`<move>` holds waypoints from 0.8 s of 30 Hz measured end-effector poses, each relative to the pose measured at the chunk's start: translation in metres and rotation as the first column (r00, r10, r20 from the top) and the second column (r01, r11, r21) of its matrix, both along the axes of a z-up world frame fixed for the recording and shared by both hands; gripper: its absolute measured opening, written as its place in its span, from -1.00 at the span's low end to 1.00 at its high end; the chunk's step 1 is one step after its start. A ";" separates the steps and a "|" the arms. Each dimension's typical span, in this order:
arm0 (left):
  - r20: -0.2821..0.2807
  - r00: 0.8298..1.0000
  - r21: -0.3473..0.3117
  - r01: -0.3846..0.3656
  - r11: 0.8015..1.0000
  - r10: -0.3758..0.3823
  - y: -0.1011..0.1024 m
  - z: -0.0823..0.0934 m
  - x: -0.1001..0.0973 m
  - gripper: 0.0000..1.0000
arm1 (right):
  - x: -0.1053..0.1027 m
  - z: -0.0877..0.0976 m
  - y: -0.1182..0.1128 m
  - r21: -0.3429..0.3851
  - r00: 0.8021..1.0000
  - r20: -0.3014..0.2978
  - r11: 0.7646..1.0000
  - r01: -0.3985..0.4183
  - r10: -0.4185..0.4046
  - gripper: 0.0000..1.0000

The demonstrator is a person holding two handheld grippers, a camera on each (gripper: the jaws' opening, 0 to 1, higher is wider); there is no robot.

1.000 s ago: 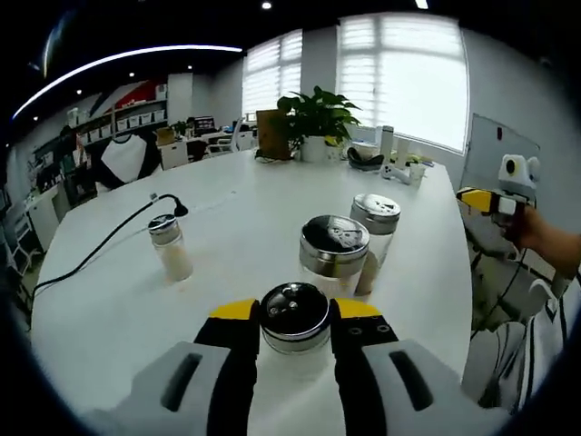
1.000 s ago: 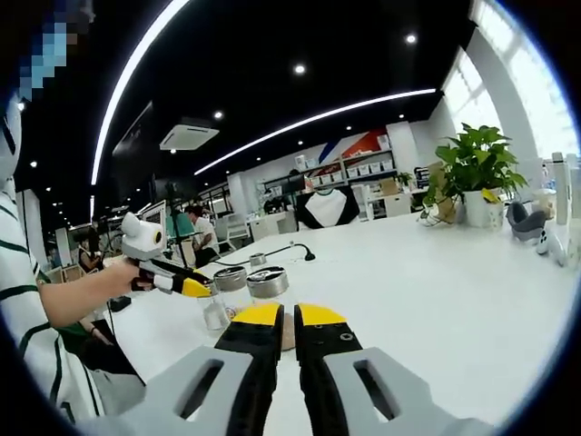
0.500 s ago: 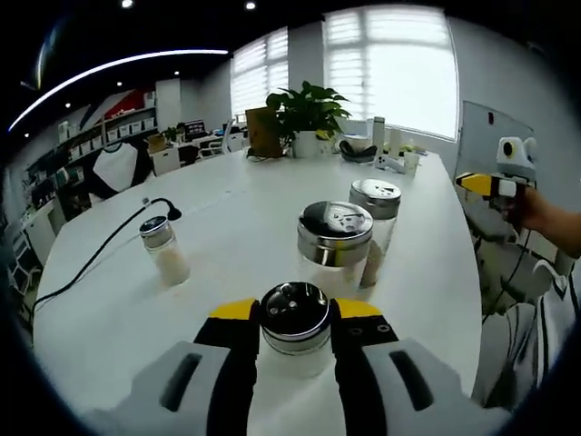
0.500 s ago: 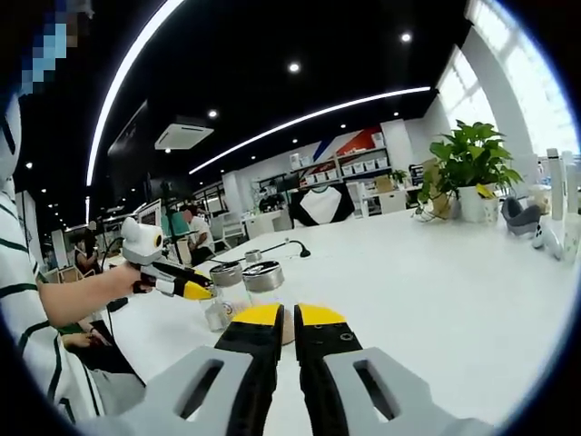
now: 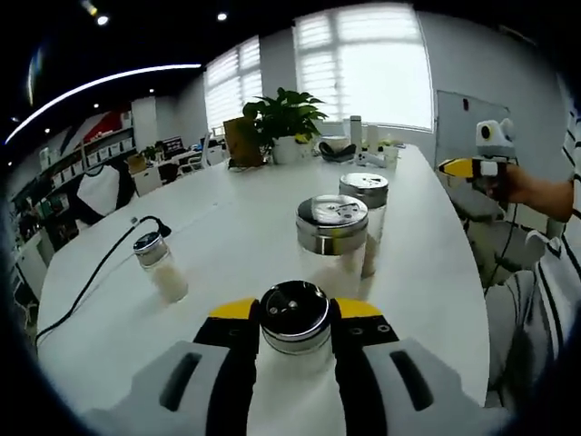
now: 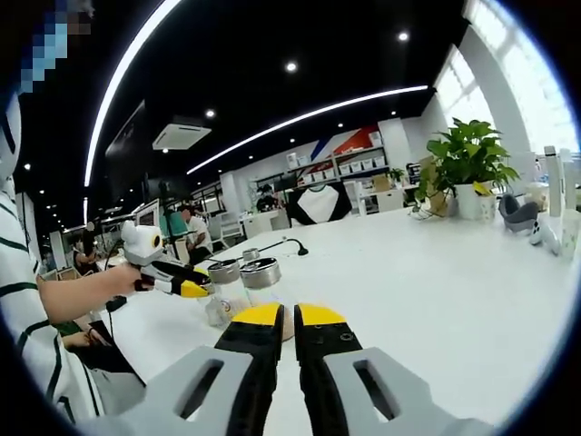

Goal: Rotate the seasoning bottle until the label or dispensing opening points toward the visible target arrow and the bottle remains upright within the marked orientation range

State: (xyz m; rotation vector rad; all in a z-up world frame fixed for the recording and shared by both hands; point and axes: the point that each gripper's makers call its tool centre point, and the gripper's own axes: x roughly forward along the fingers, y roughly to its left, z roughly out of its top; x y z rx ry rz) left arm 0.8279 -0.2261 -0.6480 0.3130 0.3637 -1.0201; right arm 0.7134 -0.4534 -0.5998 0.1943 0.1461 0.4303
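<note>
L gripper (image 5: 294, 313) clamps upright clear glass seasoning bottle with steel shaker lid (image 5: 294, 315).
R gripper (image 6: 289, 318) jaws pressed together, empty, above white table (image 6: 436, 282).

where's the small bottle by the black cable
In the left gripper view, the small bottle stands on the white table, left of the held seasoning bottle, just right of the black cable.

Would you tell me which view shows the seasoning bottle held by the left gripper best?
The left gripper view: the seasoning bottle sits close up between the left gripper's jaws, lid plainly visible. The right gripper view shows it small, distant, partly hidden.
</note>
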 end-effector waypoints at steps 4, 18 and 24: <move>0.001 0.999 -0.004 0.042 0.999 -0.042 -0.001 0.000 -0.002 -0.36 | -0.001 0.001 0.001 -0.003 1.000 0.000 1.000 0.000 0.000 -0.96; -0.084 0.996 0.162 0.046 0.986 -0.033 0.000 -0.002 -0.004 -0.36 | -0.003 0.009 0.006 -0.004 1.000 0.015 1.000 0.012 -0.012 -0.97; -0.104 0.986 0.131 -0.113 0.985 0.127 0.004 -0.003 -0.001 -0.36 | -0.006 0.007 0.003 0.026 0.999 -0.023 0.999 0.042 -0.042 -0.99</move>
